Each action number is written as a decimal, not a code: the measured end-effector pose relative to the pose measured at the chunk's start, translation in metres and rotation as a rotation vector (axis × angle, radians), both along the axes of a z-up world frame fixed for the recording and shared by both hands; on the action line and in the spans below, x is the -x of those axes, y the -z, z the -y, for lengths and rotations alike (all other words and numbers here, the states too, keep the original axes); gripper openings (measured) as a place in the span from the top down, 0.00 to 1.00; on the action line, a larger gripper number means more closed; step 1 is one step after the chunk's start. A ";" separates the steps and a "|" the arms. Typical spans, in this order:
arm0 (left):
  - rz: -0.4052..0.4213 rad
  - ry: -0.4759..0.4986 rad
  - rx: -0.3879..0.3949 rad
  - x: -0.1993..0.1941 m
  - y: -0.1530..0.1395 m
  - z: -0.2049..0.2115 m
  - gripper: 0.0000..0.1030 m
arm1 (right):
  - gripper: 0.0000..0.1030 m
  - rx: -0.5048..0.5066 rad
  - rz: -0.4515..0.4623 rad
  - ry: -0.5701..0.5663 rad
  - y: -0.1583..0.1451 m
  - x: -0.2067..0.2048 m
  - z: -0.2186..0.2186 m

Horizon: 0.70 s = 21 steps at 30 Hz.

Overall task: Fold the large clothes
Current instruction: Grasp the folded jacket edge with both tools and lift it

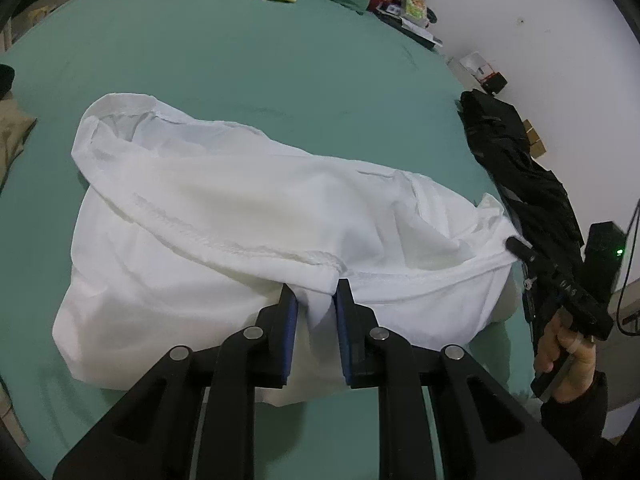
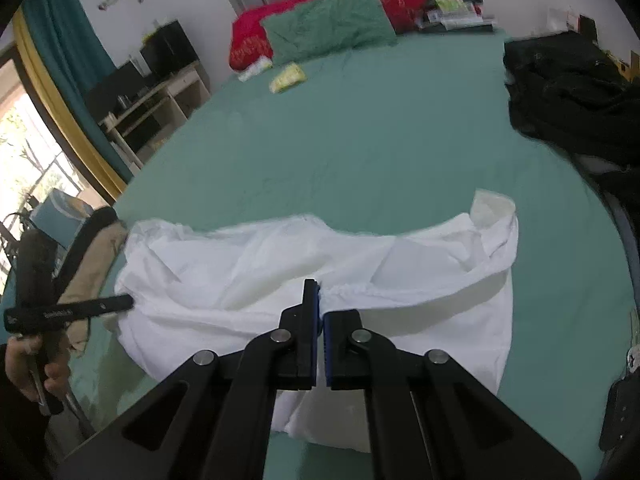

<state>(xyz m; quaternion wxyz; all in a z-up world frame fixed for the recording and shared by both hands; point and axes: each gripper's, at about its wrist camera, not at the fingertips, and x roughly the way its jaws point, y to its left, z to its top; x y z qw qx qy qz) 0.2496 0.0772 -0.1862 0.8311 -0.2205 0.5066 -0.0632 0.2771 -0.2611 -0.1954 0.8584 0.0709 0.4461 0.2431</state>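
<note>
A large white garment (image 1: 240, 208) lies crumpled across the green bed sheet (image 1: 240, 60), its near hem raised a little. In the left wrist view my left gripper (image 1: 316, 300) has its blue pads pinched on a fold of that hem. The right wrist view shows my right gripper (image 2: 320, 296) shut on the hem of the white garment (image 2: 400, 264), further along to the right. Each gripper appears in the other's view: the right gripper (image 1: 516, 246) at the garment's right end, the left gripper (image 2: 120, 302) at its left end. A hand holds each handle.
A black garment (image 2: 568, 96) is heaped at the bed's right edge. Green and red pillows (image 2: 332, 20) and a yellow packet (image 2: 288, 76) lie at the head end. A beige cloth (image 2: 92, 264) hangs at the left edge, with a shelf unit (image 2: 160, 96) beyond.
</note>
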 end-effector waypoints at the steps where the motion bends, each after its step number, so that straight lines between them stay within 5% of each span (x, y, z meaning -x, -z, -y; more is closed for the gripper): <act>1: -0.003 -0.008 -0.001 0.002 -0.001 -0.002 0.82 | 0.97 -0.005 -0.027 0.003 0.005 -0.002 0.001; 6: 0.011 -0.053 -0.006 0.011 -0.006 -0.018 0.82 | 0.96 -0.049 -0.102 0.038 0.021 -0.009 0.011; 17: -0.063 -0.146 0.032 0.004 0.016 -0.052 0.82 | 0.88 -0.079 -0.117 0.098 0.023 -0.020 0.023; 19: -0.066 -0.174 0.035 0.007 0.020 -0.059 0.66 | 0.88 -0.099 -0.117 0.096 0.023 -0.023 0.023; 21: -0.071 -0.204 0.067 0.005 0.027 -0.068 0.62 | 0.88 -0.121 -0.088 0.087 0.018 -0.023 0.022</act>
